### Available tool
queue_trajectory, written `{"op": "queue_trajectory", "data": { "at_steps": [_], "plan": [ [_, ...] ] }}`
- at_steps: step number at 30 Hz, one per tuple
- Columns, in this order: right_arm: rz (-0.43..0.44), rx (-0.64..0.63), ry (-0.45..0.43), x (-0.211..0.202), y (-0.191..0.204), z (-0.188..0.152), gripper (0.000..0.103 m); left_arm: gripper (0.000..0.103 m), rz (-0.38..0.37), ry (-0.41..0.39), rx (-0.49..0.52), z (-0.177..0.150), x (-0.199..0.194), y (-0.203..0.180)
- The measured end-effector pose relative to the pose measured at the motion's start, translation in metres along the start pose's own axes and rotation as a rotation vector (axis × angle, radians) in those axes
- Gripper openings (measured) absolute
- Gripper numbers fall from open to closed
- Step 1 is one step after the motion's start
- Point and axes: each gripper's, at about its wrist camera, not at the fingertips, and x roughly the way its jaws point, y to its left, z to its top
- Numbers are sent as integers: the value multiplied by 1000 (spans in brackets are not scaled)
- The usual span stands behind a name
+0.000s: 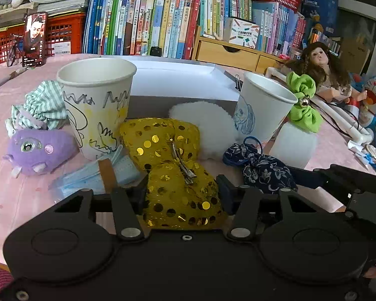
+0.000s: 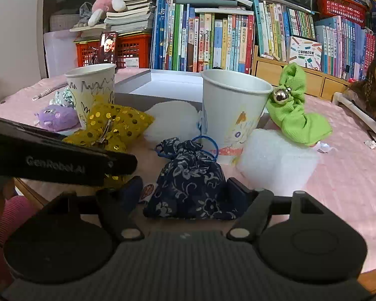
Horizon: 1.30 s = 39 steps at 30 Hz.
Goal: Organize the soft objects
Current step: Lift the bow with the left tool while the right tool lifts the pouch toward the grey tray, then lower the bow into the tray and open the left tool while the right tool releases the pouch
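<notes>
The yellow sequined fabric bow [image 1: 174, 173] is flanked by the parted left gripper [image 1: 183, 190]; the navy floral drawstring pouch [image 2: 191, 185] is bracketed by the open right gripper [image 2: 185, 192]; neither is visibly clamped; 2 paper cups [image 1: 97, 105] crowd close behind.

Sequin bow [image 1: 173, 170] between cups [image 1: 97, 105]; pouch [image 2: 190, 183] before right cup [image 2: 233, 115]; box [image 1: 178, 80] behind.

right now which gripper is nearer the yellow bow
Left. The left gripper has the yellow bow between its fingers, which stand at the bow's sides. The right gripper is off to the bow's right, straddling the navy pouch.
</notes>
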Motion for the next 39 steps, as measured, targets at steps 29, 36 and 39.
{"op": "queue_trajectory", "data": {
  "at_steps": [29,36,39],
  "plan": [
    [25,29,-217,-63,-20,88,54,46,-44,-161,126,116,-76,2],
    [3,31,-195,-49,-43,145,54,46,-57,-44,21,180,-40,31],
    [11,46,-152,-33,-54,166,54,46,-44,-2,12,203,-20,37]
  ]
}}
